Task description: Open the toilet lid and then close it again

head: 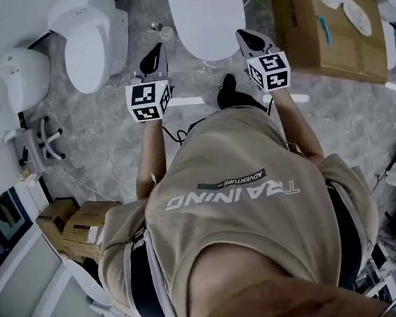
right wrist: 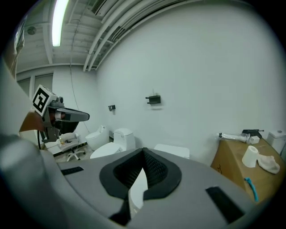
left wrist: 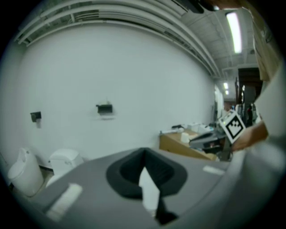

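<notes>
From the head view, the toilet lid (head: 206, 13) is down and shut. It is a smooth white oval with its rounded front edge toward you, on the grey stone floor (head: 111, 139). Both your forearms reach forward, level and roughly parallel. Your left hand-held gripper (head: 153, 55) and right hand-held gripper (head: 250, 41) each point at the toilet, with the marker cubes facing up. The left tip sits just off the lid's front left corner and the right tip just off its front right corner. Both are near the rim but I cannot tell whether either touches. A second toilet (head: 91, 42) stands to the left, and a cardboard box (head: 321, 25) to the right.

In the left gripper view, your left hand-held gripper (left wrist: 144, 154) has its jaws drawn together at the tip, gripping nothing. A white sliver shows in the gap behind the tip. Your right hand-held gripper (left wrist: 203, 139) shows at the right edge.

In the right gripper view, your right hand-held gripper (right wrist: 144, 154) is likewise pinched narrow and empty. The flat white lid (right wrist: 173, 151) lies just beyond and below its tip, closed. Your left hand-held gripper (right wrist: 67, 115) is at the left.
</notes>
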`<act>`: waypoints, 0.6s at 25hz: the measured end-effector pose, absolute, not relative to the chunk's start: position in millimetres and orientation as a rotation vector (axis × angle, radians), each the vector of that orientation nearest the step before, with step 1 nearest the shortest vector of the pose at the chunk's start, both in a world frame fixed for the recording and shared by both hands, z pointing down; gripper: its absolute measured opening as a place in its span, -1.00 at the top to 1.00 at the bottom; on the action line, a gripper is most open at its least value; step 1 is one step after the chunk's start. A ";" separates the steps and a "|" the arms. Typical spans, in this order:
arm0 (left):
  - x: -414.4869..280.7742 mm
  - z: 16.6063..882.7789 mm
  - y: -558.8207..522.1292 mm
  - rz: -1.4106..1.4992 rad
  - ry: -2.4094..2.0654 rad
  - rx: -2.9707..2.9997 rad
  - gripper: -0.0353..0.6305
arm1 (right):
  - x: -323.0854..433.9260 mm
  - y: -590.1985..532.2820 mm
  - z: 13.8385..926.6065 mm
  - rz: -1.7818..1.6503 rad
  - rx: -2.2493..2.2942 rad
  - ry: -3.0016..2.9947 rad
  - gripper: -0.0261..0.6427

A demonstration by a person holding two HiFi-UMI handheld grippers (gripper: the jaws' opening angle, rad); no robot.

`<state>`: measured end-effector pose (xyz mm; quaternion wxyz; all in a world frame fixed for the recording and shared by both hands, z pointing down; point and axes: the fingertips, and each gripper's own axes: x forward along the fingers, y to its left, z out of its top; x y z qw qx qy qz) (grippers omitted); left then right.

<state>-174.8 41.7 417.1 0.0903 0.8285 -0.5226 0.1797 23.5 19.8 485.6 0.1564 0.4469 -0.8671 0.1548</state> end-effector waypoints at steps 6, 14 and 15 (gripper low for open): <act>-156.6 418.8 -17.5 0.543 -1.534 2.472 0.88 | 35.1 -28.7 493.5 0.478 1.261 -2.486 0.89; -135.6 451.6 -47.4 0.579 -1.396 2.474 0.88 | 26.1 -53.3 500.9 0.537 1.270 -2.469 0.89; -135.9 454.8 -51.0 0.583 -1.380 2.482 0.88 | 23.7 -55.2 502.5 0.533 1.268 -2.461 0.89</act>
